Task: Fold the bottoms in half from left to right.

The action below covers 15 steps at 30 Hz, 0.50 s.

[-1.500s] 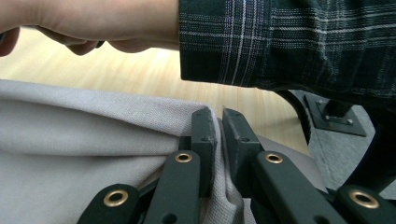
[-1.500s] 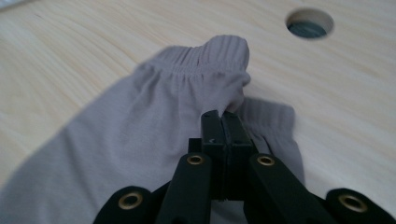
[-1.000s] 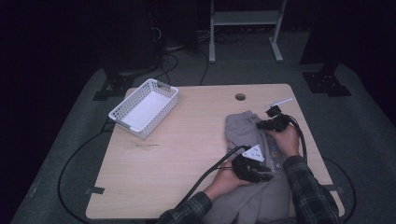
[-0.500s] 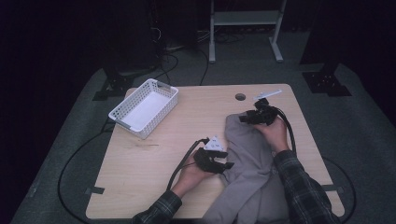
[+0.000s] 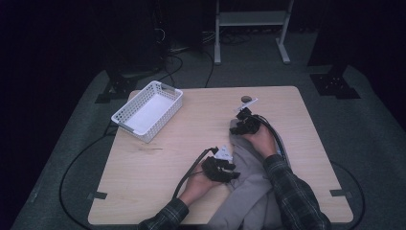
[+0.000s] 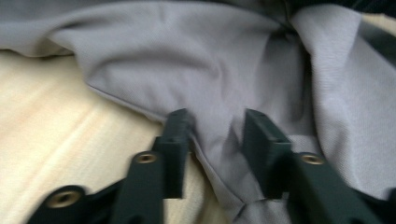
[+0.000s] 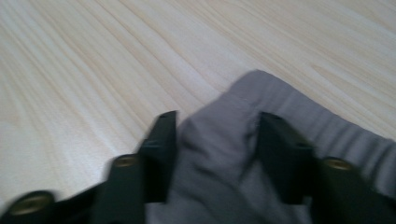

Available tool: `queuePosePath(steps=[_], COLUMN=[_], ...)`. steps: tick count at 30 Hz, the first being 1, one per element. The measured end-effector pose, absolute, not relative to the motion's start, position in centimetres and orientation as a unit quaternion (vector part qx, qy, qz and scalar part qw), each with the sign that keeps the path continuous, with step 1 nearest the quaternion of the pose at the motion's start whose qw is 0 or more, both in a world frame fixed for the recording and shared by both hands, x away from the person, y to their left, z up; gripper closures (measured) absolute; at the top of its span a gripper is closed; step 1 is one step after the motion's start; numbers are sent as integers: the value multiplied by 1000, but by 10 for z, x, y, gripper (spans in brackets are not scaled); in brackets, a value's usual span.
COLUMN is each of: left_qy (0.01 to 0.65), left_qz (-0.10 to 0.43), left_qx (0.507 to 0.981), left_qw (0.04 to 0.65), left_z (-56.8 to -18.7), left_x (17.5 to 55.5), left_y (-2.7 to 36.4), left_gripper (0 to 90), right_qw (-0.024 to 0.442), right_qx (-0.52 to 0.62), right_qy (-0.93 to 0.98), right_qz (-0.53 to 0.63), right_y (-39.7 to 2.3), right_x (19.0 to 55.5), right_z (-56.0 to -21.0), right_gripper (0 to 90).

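The left gripper [image 6: 215,128] and right gripper [image 7: 215,135] have each just been closing, and each now pinches a fold of the grey cloth [image 5: 249,187] on the table [image 5: 158,163]

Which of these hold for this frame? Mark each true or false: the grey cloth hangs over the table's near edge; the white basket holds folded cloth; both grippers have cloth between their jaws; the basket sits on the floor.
1. The grey cloth hangs over the near edge of the table: true.
2. The white basket holds folded cloth: false, nothing lies in it.
3. The left gripper and right gripper each have cloth between their jaws: true.
4. The basket sits on the floor: false, it stands on the table's far left corner.
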<state>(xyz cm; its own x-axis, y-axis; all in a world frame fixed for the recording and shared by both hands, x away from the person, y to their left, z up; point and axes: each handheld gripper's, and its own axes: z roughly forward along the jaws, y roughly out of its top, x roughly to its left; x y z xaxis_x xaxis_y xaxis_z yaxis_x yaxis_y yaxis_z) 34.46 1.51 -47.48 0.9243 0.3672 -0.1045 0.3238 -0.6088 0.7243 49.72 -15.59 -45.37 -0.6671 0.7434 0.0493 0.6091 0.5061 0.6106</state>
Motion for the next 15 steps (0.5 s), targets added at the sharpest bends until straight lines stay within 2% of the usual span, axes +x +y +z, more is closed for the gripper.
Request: queuePosePath(steps=[1,2,4,5,15], left_qy=[192,192,194,192,213], left_qz=[25,18,16,15,44], left_qx=[896,896,896,897,900], left_qw=[400,400,400,397,378], left_z=[-476,-476,-476,-476,-470], left_x=[344,344,344,344,347], left_y=[15,15,14,15,41], left_gripper=[685,741,810,822,845], right_qw=[109,110,113,113,160], right_qx=[395,394,392,393,429], right_qy=[860,861,863,863,840], right_qz=[305,303,297,296,291], right_y=[-156,-156,-157,-158,-171], right_x=[498,499,499,500,509], right_z=[-454,-455,-456,-457,-452], right_gripper=[635,723,829,869,892])
